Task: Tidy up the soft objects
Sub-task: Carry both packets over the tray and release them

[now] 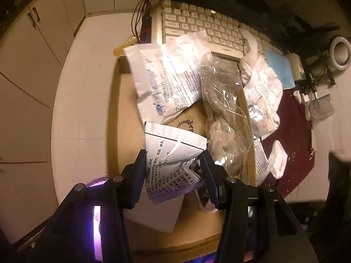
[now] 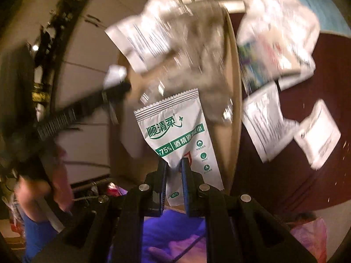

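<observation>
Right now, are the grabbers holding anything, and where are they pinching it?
Yes. The left gripper pinches a crumpled white packet around its middle. The right gripper pinches a green-and-white wipe packet near its bottom edge.

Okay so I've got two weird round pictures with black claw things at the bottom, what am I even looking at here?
Those claws are two-finger grippers a person holds, one per hand. Each round picture comes from a camera on one gripper, looking along its fingers.

The left gripper squeezes a crumpled white printed packet. The right gripper pinches a green-and-white wipe sachet.

Below lies a cardboard box holding another white packet and a clear plastic bag. More packets lie on a dark red mat, near a keyboard.
</observation>
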The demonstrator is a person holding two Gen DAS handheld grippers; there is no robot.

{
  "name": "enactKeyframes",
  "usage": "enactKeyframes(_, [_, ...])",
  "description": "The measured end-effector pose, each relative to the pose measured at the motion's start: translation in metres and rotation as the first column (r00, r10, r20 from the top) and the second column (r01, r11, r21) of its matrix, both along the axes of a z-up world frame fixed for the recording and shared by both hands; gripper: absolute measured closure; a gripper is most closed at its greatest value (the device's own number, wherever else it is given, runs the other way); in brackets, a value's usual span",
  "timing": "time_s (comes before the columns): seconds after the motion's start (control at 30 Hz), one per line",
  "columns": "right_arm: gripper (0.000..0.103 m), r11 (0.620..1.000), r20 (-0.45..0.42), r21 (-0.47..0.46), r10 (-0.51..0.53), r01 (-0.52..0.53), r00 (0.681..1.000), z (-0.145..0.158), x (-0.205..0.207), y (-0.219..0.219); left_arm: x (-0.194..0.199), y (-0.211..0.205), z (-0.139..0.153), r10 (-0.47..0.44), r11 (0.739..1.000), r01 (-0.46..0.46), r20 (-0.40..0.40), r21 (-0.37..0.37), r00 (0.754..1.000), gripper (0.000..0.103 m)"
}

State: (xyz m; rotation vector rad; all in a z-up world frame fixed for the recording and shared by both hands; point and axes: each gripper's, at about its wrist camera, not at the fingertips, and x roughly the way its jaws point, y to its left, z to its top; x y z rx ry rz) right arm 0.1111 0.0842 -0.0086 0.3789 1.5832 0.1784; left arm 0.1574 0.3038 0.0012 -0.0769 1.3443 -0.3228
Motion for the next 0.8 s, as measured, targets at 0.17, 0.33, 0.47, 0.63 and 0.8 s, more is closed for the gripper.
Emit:
enactKeyframes(0.17, [0.091, 1.000, 0.012, -0.008, 0.022, -0.022, 1.000, -0.009, -0.005, 0.003, 0.011, -0.018, -0.014, -0.015, 0.999, 0.015, -0.005, 0.041, 1.000, 0.054])
enactKeyframes(0.33, [0.089, 0.999, 0.041, -0.030, 0.031, -0.030, 0.999, -0.008, -0.006, 0.010, 0.016, -0.018, -0.020, -0.007, 0.998, 0.007, -0.008, 0.059, 1.000, 0.053])
enactKeyframes(0.47, [0.088, 0.999, 0.043, -0.017, 0.031, -0.031, 0.999, -0.010, -0.011, 0.015, 0.016, -0.014, -0.018, -0.003, 0.998, 0.004, -0.012, 0.060, 1.000, 0.052])
enactKeyframes(0.63, [0.071, 1.000, 0.040, 0.016, 0.001, -0.002, 0.999, -0.011, -0.020, 0.013, 0.012, -0.003, -0.018, 0.044, 0.998, -0.043, -0.040, 0.038, 0.998, 0.050])
enactKeyframes(0.8, [0.068, 1.000, 0.044, 0.012, -0.028, 0.027, 0.999, -0.008, -0.026, -0.003, 0.006, 0.002, -0.016, 0.061, 0.998, -0.060, -0.040, 0.029, 0.997, 0.049])
